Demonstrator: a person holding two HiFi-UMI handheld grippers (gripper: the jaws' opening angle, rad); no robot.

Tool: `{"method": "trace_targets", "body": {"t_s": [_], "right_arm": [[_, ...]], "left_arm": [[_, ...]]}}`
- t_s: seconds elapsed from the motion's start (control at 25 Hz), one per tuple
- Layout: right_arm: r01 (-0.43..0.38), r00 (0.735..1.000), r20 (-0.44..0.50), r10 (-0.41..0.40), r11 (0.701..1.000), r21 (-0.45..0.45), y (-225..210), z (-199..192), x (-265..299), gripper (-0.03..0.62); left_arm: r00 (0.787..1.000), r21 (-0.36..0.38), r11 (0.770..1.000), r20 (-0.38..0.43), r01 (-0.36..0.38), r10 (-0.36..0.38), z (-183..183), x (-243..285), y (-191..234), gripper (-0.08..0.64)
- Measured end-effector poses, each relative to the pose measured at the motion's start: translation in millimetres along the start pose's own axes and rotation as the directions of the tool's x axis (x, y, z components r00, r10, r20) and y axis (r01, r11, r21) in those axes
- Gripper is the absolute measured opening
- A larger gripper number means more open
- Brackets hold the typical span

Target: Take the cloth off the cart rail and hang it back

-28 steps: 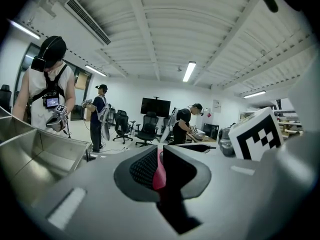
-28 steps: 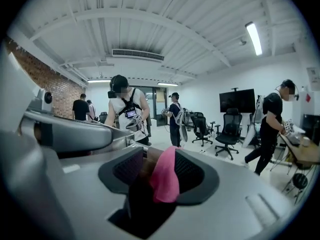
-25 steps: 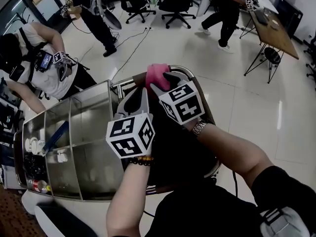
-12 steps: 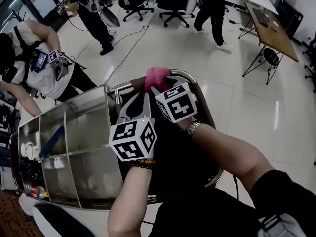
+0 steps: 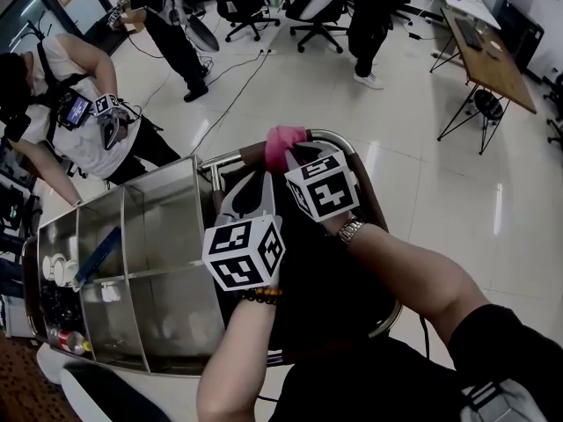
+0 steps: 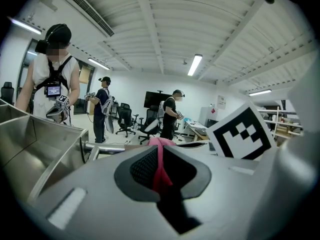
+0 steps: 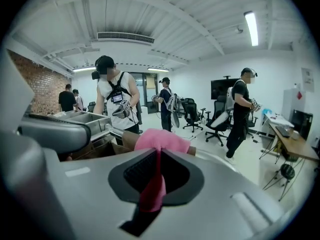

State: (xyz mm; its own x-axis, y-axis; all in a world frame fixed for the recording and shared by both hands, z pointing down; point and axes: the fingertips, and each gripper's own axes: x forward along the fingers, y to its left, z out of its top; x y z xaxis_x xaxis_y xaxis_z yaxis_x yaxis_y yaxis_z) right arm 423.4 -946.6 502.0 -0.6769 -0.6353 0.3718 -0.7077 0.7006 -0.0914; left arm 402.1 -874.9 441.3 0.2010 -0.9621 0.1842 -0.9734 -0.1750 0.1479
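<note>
Left gripper [image 5: 261,176] and right gripper [image 5: 295,154] pinch the pink cloth [image 5: 283,141] draped on the cart rail [image 5: 339,138].
Left jaws clamp one fold; right jaws have just closed on another.

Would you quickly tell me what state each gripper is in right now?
Left gripper: shut on the pink cloth.
Right gripper: just closed on the pink cloth.

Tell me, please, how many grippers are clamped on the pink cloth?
2. The left gripper pinches the pink cloth where it drapes over the cart rail; the right gripper, just to its right, has just been closing and now pinches it too.
</note>
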Motion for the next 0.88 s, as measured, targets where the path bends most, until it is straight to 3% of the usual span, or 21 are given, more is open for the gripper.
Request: {"method": "trace_targets", "body": {"t_s": [0.56,0.88], "right_arm": [[-0.032,0.990,0.139,0.034,0.999,-0.018,57.6,21.6,-101.6,0.011],[-0.015,0.964,0.264,0.040,0.995,-0.097,110.1,10.4,-241.9,0.011]], "left_arm": [[0.997,0.067,0.997,0.060,0.042,-0.046,19.9,-76.2,-49.0,0.014],[0.986,0.115,0.991,0.144,0.072,-0.089,12.2,-184.0,-131.2,0.014]]}}
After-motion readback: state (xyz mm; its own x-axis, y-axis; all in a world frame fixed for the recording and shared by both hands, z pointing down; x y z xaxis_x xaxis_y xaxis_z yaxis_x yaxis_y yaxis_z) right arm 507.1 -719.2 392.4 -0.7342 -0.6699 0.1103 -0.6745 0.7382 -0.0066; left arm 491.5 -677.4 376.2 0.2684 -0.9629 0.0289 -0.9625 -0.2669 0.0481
